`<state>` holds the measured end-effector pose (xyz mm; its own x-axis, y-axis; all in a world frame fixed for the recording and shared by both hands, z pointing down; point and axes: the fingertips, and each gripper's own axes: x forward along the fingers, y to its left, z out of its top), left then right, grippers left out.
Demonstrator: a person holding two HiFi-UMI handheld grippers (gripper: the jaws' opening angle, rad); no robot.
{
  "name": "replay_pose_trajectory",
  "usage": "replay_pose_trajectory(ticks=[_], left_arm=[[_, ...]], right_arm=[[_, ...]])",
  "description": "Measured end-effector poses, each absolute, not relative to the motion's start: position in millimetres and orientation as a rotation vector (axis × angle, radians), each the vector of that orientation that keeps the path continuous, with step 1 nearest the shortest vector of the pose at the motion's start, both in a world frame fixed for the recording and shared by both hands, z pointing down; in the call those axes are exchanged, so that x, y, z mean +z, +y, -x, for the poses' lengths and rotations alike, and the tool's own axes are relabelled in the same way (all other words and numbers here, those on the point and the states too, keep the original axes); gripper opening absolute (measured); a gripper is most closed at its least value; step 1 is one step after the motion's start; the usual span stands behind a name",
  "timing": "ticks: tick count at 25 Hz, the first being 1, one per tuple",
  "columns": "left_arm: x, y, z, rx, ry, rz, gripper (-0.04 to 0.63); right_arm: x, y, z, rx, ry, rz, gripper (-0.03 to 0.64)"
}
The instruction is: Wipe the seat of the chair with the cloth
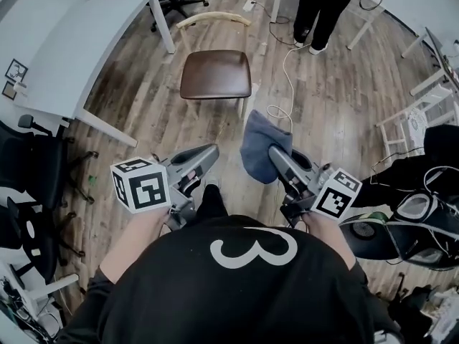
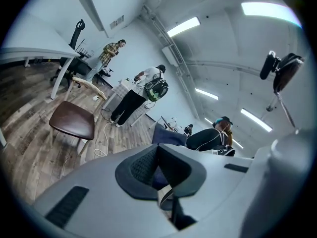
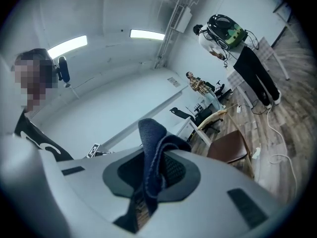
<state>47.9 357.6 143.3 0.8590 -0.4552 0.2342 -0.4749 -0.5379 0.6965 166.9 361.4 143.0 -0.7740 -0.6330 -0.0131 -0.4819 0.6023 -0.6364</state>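
Observation:
The chair [image 1: 215, 74] has a dark brown seat and a pale wooden back; it stands on the wood floor ahead of me, apart from both grippers. A blue cloth [image 1: 260, 145] hangs bunched from my right gripper [image 1: 277, 152], which is shut on it. In the right gripper view the cloth [image 3: 151, 133] fills the gap between the jaws of the right gripper [image 3: 156, 170], with the chair [image 3: 228, 147] beyond. My left gripper [image 1: 208, 153] is held beside it at waist height, jaws together, holding nothing. The left gripper view shows the left gripper [image 2: 159, 167], the chair [image 2: 73, 119] and the cloth [image 2: 171, 137].
A white table [image 1: 86, 41] stands left of the chair. A white cable [image 1: 280, 110] trails on the floor right of it. A person [image 1: 323, 6] stands behind the chair. Black office chairs [image 1: 36, 178] are at left; a white frame [image 1: 412, 124] and bags [image 1: 401, 221] at right.

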Motion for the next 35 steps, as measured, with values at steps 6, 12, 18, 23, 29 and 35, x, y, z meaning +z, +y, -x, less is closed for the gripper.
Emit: replay_pose_trajectory(ticks=[6,12,18,23,29,35], left_arm=[[157,263,-12,0.024,-0.650,-2.166,0.012],[191,169,31,0.003,-0.659,-2.087,0.012],[220,113,52,0.020,-0.656,-2.041,0.012],[235,78,51,0.025,-0.652,-1.995,0.012],[268,40,39,0.057,-0.693,-1.920,0.012],[293,-16,25,0.110,-0.792,-1.846,0.012]], right_arm=[[170,277,-130,-1.049,2.548,0.991,0.054],[200,192,-103,-1.175,2.538,1.074,0.054],[213,136,-89,-1.238,2.526,1.128,0.054],[214,98,-83,-1.225,2.576,1.111,0.054],[250,56,-96,-1.326,2.571,1.080,0.054],[280,-6,-119,-1.434,2.578,1.034,0.054]])
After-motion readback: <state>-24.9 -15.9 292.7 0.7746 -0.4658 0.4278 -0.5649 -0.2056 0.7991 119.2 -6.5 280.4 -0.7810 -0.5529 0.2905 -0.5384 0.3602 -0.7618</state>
